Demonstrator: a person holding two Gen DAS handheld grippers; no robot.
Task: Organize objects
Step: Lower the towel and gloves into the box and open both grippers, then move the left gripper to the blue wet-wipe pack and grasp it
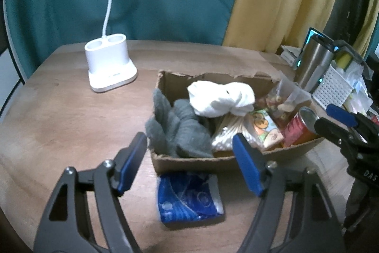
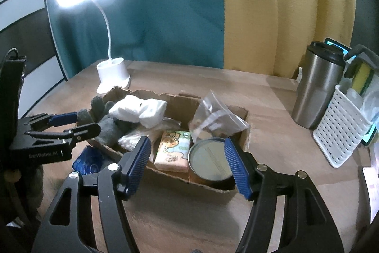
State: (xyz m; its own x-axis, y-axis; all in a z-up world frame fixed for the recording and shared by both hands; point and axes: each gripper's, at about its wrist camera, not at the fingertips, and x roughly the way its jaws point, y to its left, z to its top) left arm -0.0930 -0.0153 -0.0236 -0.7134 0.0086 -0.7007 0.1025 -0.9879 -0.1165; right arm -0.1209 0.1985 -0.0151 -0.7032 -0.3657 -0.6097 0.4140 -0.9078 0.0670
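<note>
A torn cardboard box (image 1: 189, 161) (image 2: 165, 176) on the wooden table holds grey socks (image 1: 180, 132), a white cloth (image 1: 220, 98), cotton swabs (image 1: 227, 132), a cartoon packet (image 2: 174, 151), a red can (image 1: 299, 127) (image 2: 209, 163) and a clear snack bag (image 2: 213, 120). A blue tissue pack (image 1: 187, 199) (image 2: 87, 161) lies on the table just in front of the box. My left gripper (image 1: 189, 158) is open above the tissue pack and the box's near edge. My right gripper (image 2: 187, 164) is open, close over the can end of the box.
A white lamp base (image 1: 110, 65) (image 2: 112, 75) stands at the back left. A steel tumbler (image 2: 316, 87), a white perforated basket (image 2: 341, 132) with a sponge and other clutter crowd the right side. Teal and yellow curtains hang behind.
</note>
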